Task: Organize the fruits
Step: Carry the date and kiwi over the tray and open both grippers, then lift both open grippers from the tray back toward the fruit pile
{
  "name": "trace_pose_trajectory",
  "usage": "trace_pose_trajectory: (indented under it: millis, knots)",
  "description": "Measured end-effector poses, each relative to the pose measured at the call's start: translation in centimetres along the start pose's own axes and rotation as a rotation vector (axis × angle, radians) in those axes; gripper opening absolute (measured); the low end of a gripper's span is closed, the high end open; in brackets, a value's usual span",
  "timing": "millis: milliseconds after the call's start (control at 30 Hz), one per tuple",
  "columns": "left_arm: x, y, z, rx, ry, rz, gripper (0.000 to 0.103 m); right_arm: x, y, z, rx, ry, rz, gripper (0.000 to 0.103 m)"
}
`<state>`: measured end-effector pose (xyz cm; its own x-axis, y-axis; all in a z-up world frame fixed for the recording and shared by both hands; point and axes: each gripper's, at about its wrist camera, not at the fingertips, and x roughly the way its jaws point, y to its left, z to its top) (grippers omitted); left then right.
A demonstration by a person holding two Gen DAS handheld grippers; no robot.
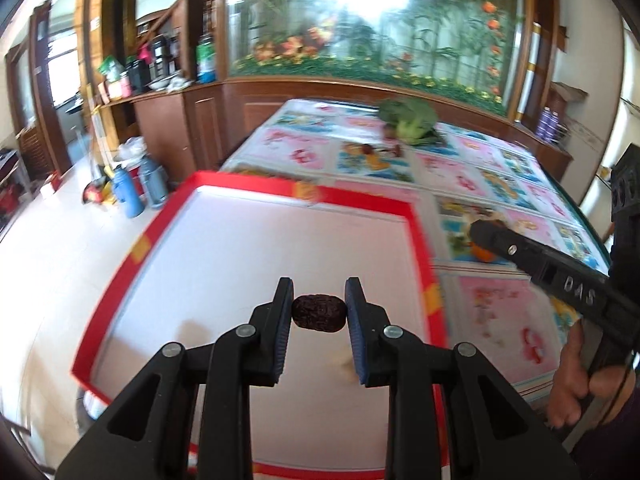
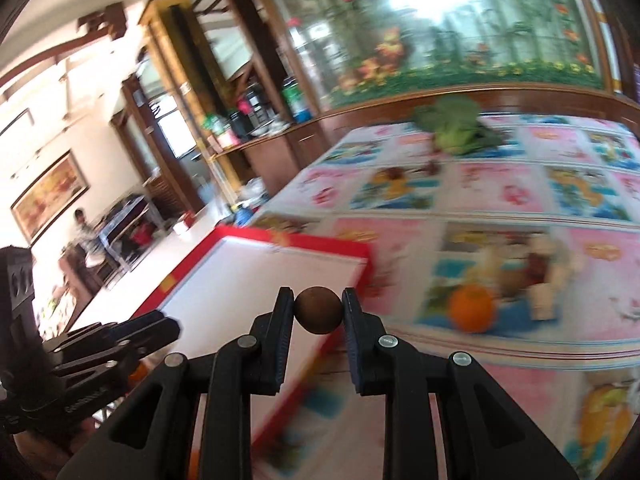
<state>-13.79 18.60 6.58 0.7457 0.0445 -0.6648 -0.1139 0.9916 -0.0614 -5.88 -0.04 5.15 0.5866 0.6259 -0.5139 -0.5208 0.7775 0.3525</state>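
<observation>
Covering the table (image 2: 520, 200), floral oilcloth.

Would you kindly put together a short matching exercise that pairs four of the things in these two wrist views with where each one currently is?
Things:
1. wrinkled dark date
2. round brown fruit
3. orange
4. green vegetable

Places:
A. on the patterned tablecloth, right of the red-rimmed tray
B. held in the left gripper, over the tray
C. at the far end of the table
D. held in the right gripper

Pairs: 1-B, 2-D, 3-A, 4-C
</observation>
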Motion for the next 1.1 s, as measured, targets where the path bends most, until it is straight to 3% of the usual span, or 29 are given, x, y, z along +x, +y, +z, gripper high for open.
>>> trace_pose_trajectory:
  millis: [100,267,667,767,800,833,1000,1100]
  knots:
    - [0.2,1.9,-0.4,-0.027,0.009,0.034,0.028,2.4,2.7,0.0,-0.045,0.041,0.032,0.023]
    - [1.0,4.1,-0.8,-0.059,0.034,0.094,0.028,5.4,4.9,0.0,-0.111,0.099,-0.006,0.023]
    - [3.3,5.0,-1.5,-0.100,0.125,0.178,0.030,6.6,6.5,-2.5,-0.257,0.205,-0.097,0.024]
    - [3.5,5.1,-1.6,-0.115,0.129,0.193,0.058,6.6,6.9,-2.7,-0.285,0.214,-0.108,0.025]
    - [3.3,5.1,-1.6,-0.120,0.125,0.201,0.065,6.6,6.8,-2.6,-0.284,0.219,-0.104,0.031]
    - [3.1,5.1,-1.6,-0.124,0.119,0.204,0.066,6.4,6.8,-2.6,-0.280,0.214,-0.098,0.038]
    - [2.3,4.9,-1.4,-0.139,0.099,0.205,0.078,4.4,6.1,-1.6,-0.252,0.112,-0.081,0.046]
    - [2.0,3.9,-1.2,-0.126,0.096,0.189,0.080,3.7,5.2,-1.1,-0.236,0.071,-0.103,0.049]
